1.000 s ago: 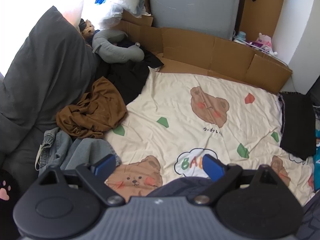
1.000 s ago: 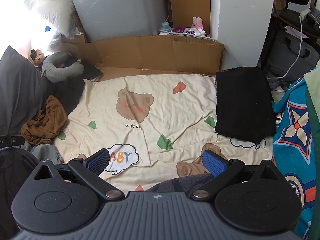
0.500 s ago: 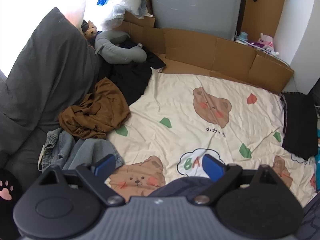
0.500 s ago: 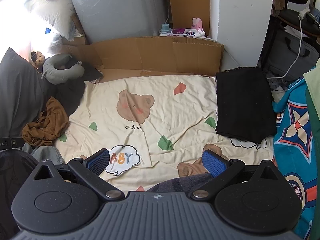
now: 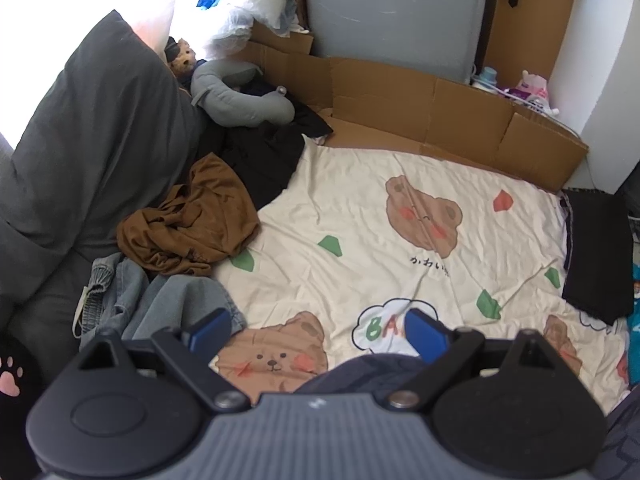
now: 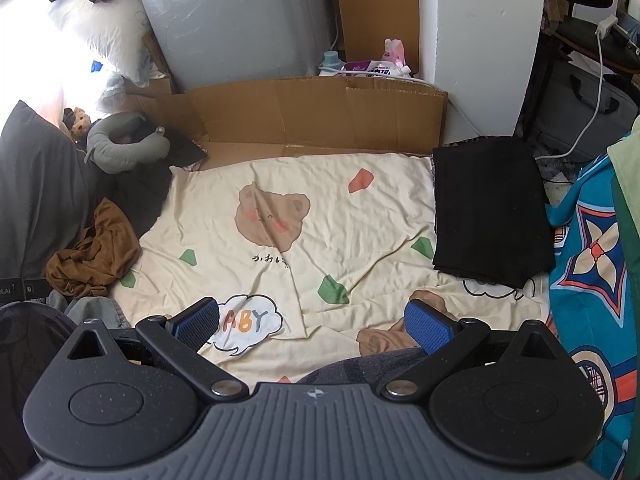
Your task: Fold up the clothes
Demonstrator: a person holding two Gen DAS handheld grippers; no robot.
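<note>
Slowly, my left gripper (image 5: 316, 332) has drifted toward the unfolded heap: over the last second the brown garment (image 5: 188, 224) and the denim piece (image 5: 160, 304) have slid a little rightward and inward in its view, while the bear-print blanket (image 5: 400, 248) has shifted down only slightly. My right gripper (image 6: 316, 322) has barely moved; its view of the blanket (image 6: 304, 248) is almost as it was. I read that as the start of a reach for the next garment, with nothing picked up so far.

Both pairs of jaws stand wide apart and hold nothing; only blanket shows between the blue pads (image 5: 210, 326) on the left and the pads (image 6: 428, 326) on the right. Both grippers hover above the near edge of the blanket, pointing forward over it and tilted down, side by side. A dark bluish cloth shows under each of them at the bottom of the views; I cannot tell what it is.

The clothes to fold lie crumpled at the blanket's left edge: the brown one against the grey pillow (image 5: 92, 152), the denim just nearer to me, a black garment (image 5: 260, 160) beyond. One folded black piece (image 6: 486, 208) lies flat at the blanket's right edge, apparently already done.
</note>
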